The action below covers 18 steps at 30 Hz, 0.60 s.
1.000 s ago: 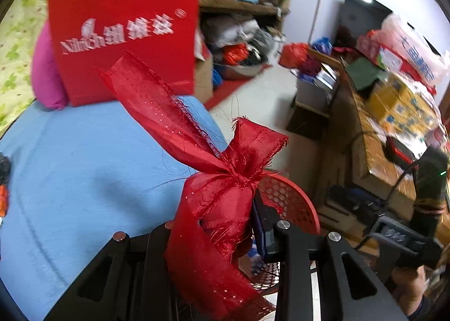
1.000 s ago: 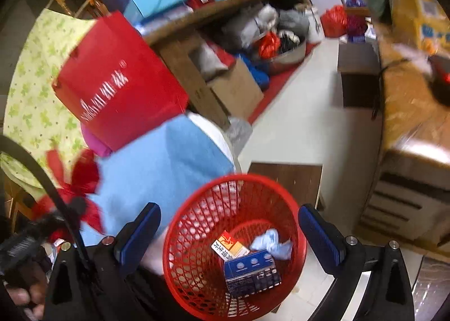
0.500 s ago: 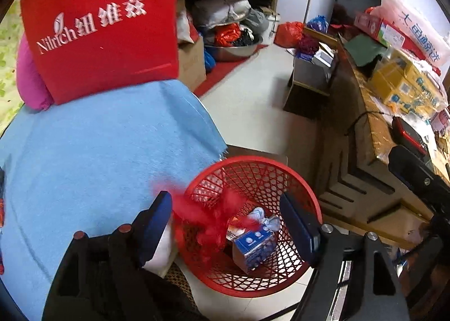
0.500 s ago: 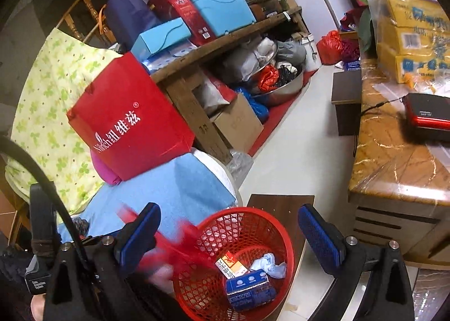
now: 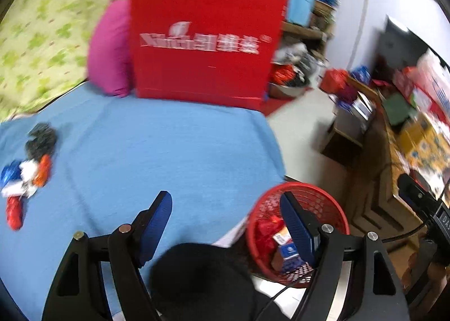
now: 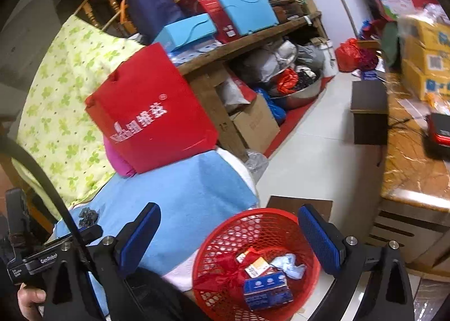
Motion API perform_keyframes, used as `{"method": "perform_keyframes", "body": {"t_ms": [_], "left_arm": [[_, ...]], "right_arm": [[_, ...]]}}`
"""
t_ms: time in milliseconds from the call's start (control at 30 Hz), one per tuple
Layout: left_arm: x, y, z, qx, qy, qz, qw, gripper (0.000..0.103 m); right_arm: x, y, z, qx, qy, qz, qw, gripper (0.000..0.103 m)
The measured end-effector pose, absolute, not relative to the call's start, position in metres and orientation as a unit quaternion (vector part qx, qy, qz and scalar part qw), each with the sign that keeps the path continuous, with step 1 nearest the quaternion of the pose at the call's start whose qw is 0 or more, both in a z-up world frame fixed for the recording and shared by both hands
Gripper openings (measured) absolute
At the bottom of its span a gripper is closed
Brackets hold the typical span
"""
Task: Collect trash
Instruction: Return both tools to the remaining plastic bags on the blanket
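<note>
A red mesh basket [image 6: 213, 239] [image 5: 332, 205] stands on the floor beside the blue-covered table [image 5: 168, 152]. Inside lie a red ribbon bow [image 6: 227, 273], a blue box [image 6: 267, 290], an orange-white packet [image 6: 254, 266] and a pale blue wad [image 6: 291, 264]. A pile of wrappers [image 5: 25, 174], black, white, orange, blue and red, lies at the table's left. My left gripper [image 5: 226, 211] is open and empty over the table's near edge. My right gripper [image 6: 229, 232] is open and empty above the basket.
A red paper bag [image 5: 208, 51] and a pink cushion [image 5: 109, 51] stand at the table's back. Cluttered shelves [image 6: 247, 36] are behind. A wooden counter [image 6: 413, 157] with boxes runs along the right. White floor [image 6: 309, 152] lies between.
My left gripper opened and dropped the red ribbon bow into the basket, then swung left over the table. The right gripper rose a little and stayed open.
</note>
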<state>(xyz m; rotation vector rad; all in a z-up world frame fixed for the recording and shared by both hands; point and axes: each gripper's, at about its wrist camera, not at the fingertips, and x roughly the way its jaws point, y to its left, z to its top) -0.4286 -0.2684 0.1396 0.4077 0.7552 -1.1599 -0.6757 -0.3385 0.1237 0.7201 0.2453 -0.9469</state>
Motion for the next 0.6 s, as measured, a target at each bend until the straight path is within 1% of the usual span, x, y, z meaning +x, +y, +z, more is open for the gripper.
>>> {"method": "perform_keyframes", "body": {"t_ms": [267, 600], "left_arm": [[-0.371, -0.203, 0.137, 0.134, 0.36, -0.472, 0.794, 0.08], [-0.284, -0.109, 0.117, 0.061, 0.387, -0.359, 0.847, 0.08]], "right_arm": [[-0.632, -0.325, 0.131, 0.321, 0.145, -0.414, 0.84, 0.1], [-0.529, -0.282, 0.154, 0.254, 0.198, -0.321, 0.891, 0.1]]}}
